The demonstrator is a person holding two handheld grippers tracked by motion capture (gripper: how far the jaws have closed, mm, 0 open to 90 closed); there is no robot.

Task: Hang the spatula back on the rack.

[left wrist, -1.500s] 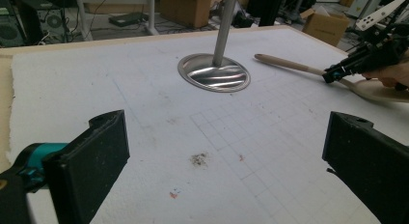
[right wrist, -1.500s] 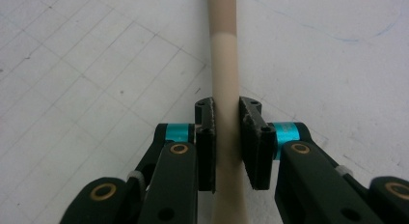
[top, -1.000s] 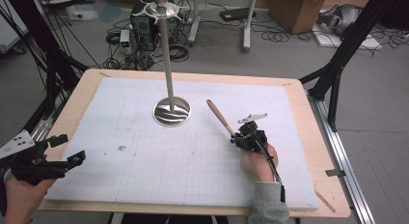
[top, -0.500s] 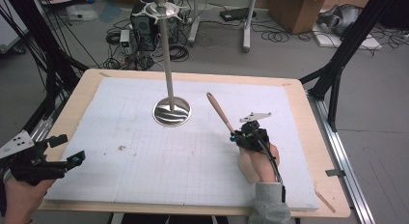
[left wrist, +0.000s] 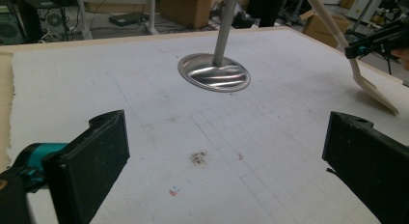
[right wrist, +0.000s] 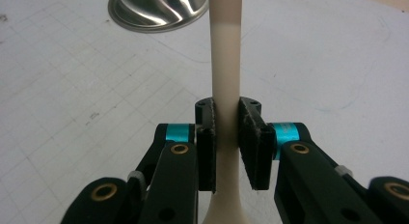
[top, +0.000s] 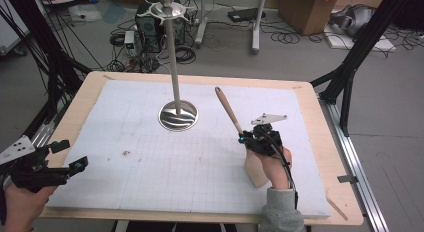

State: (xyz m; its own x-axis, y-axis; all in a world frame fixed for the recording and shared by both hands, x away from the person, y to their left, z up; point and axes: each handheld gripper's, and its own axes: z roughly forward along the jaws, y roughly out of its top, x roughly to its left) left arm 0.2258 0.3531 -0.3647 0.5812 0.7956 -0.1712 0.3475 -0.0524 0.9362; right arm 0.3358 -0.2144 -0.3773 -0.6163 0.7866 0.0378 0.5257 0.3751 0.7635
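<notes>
A spatula [top: 229, 112] with a wooden handle and a cream blade [top: 256, 169] is held over the right half of the white gridded mat [top: 150, 167]. My right gripper [top: 248, 140] is shut on its pale neck, and the handle tilts up and away. In the right gripper view the pads [right wrist: 207, 142] press on both sides of the neck [right wrist: 225, 64]. My left gripper [top: 72, 154] rests at the mat's near left corner, open, with nothing between its jaws [left wrist: 226, 151]. The left gripper view has the spatula blade [left wrist: 374, 89] at its far right, just above the mat.
A metal stand with a round shiny base [top: 178, 115] and a tall pole [top: 172, 57] rises at the middle back of the mat. The wooden tabletop [top: 340, 192] borders the mat. Cables, boxes and black frame legs lie on the floor beyond.
My right gripper has risen with the spatula, and the handle tip now stands higher and farther back. The left gripper has stayed in place.
</notes>
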